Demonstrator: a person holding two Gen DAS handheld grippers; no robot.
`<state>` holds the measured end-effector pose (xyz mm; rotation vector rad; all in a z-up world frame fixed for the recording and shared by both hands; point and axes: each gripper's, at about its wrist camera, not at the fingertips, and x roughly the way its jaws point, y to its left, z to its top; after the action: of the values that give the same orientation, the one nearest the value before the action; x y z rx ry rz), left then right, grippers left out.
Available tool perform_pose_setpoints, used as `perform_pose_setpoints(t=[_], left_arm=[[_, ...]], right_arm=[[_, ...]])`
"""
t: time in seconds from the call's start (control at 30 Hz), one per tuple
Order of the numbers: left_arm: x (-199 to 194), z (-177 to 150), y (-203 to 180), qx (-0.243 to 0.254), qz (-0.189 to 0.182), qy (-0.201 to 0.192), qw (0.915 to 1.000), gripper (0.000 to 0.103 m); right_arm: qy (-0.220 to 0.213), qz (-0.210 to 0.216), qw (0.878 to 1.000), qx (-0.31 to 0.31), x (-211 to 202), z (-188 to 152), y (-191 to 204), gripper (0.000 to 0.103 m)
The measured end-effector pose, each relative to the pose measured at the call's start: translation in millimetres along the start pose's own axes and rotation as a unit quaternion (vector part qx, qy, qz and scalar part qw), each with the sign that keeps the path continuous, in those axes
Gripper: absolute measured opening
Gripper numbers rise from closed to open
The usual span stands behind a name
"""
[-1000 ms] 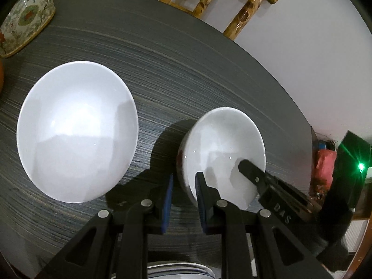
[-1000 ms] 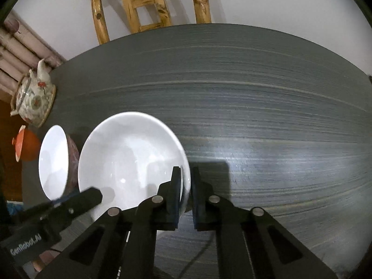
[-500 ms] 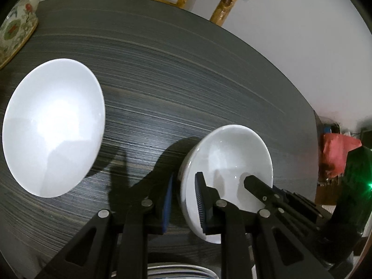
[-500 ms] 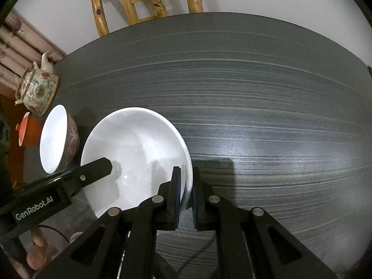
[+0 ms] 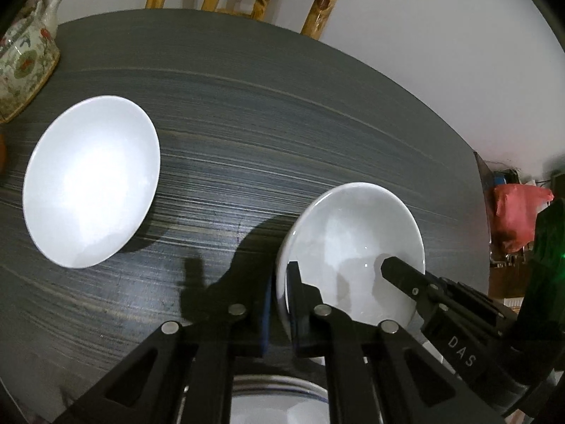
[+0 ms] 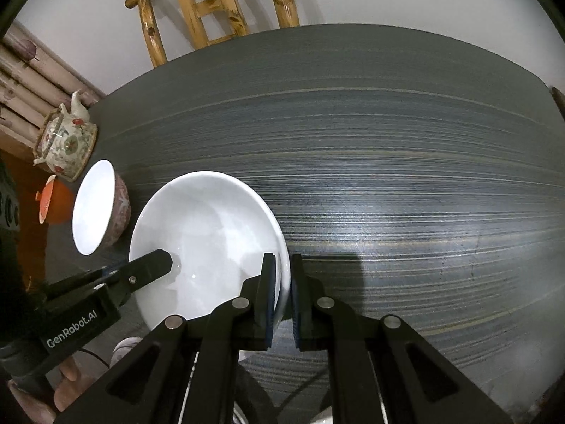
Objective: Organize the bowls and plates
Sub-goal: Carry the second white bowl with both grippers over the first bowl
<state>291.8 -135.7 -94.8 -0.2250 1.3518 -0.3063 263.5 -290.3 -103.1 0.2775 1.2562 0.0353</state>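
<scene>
Glossy white porcelain: a shallow round dish (image 6: 212, 240) sits at the near side of the dark, streak-grained table (image 6: 388, 176). The right gripper (image 6: 282, 259) is clamped on one rim. The left gripper (image 5: 281, 279), its jaws just closing, pinches the opposite rim. Beyond stand a deep pink-patterned bowl (image 6: 122, 205) and a floral teapot (image 6: 65, 145).

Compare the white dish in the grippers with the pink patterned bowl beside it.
The white dish is wide, shallow and plain; the pink patterned bowl is narrower, deeper and decorated outside. The left gripper and right gripper clamp the dish's rim; the bowl sits untouched on the table. Both are white inside.
</scene>
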Motion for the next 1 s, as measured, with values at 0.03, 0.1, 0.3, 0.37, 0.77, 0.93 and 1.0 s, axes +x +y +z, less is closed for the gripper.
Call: perform_pose_setpoints(t=[0.03, 0.1, 0.3, 0.37, 0.77, 0.93, 1.0], left_arm=[[-3, -1, -2, 0.002, 0.000, -0.002, 1.0000, 0.007], [-12, -5, -8, 0.009, 0.001, -0.008, 0.9999, 0.007], [-33, -14, -25, 0.022, -0.007, -0.018, 0.9996, 0.007], [-38, -20, -33, 0.028, -0.008, -0.019, 0.9994, 0.007], [-54, -70, -78, 0.063, -0.024, -0.011, 0.9977, 0.007], [-50, -91, -97, 0.077, -0.022, 0.002, 0.9968, 0.007], [-48, -99, -105, 0.083, -0.021, 0.004, 0.9964, 0.007]], right_arm=[[-0.001, 0.000, 1.000, -0.001, -3, 0, 2, 0.008], [-0.005, -0.001, 1.000, -0.002, -10, -3, 3, 0.008], [-0.020, 0.003, 1.000, 0.005, -38, -12, -2, 0.008], [-0.026, 0.001, 1.000, 0.007, -48, -17, -5, 0.008], [-0.043, -0.015, 0.999, 0.028, -94, -62, -38, 0.008], [-0.045, -0.021, 0.998, 0.045, -107, -87, -61, 0.008], [-0.044, -0.021, 0.998, 0.050, -110, -95, -69, 0.008]])
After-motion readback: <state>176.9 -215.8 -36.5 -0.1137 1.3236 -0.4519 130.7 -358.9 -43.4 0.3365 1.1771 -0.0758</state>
